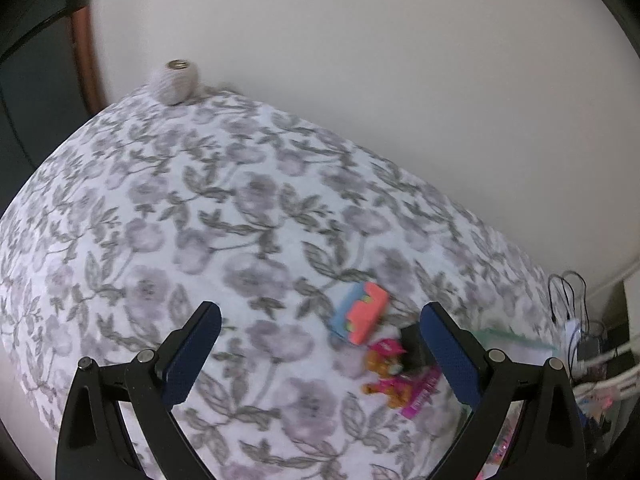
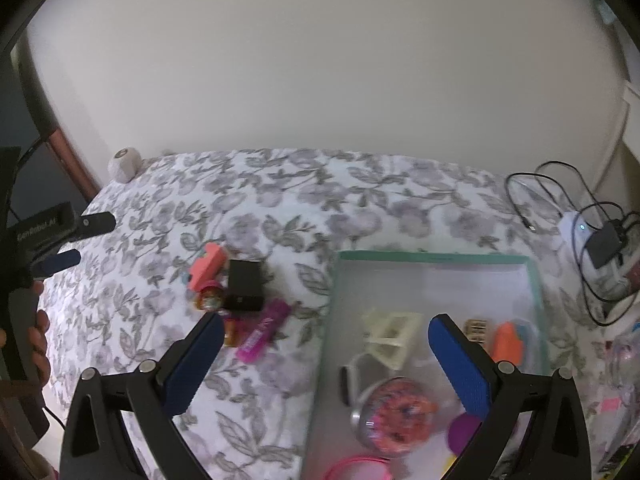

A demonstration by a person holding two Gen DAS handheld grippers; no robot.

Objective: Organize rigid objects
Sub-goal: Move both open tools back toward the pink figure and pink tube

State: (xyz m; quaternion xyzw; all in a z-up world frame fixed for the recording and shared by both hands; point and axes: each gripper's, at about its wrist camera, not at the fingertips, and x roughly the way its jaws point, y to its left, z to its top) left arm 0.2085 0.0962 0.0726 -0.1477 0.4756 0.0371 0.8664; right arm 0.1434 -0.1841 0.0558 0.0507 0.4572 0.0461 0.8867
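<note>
Partly done: the green-rimmed tray already holds several toys, while the pink-and-blue block, black box and magenta tube remain on the floral bench; both jaws gape empty

— How's your light in both views?

— Soft and even on the pale wall, no glare; you get only faint shadows beside the black box.

— And sharpness?

— Your left view is smeared: the floral cloth and the toys at lower right blur. The right view is softer at the bottom. Both bend strongly at the edges, with dark corners.
</note>
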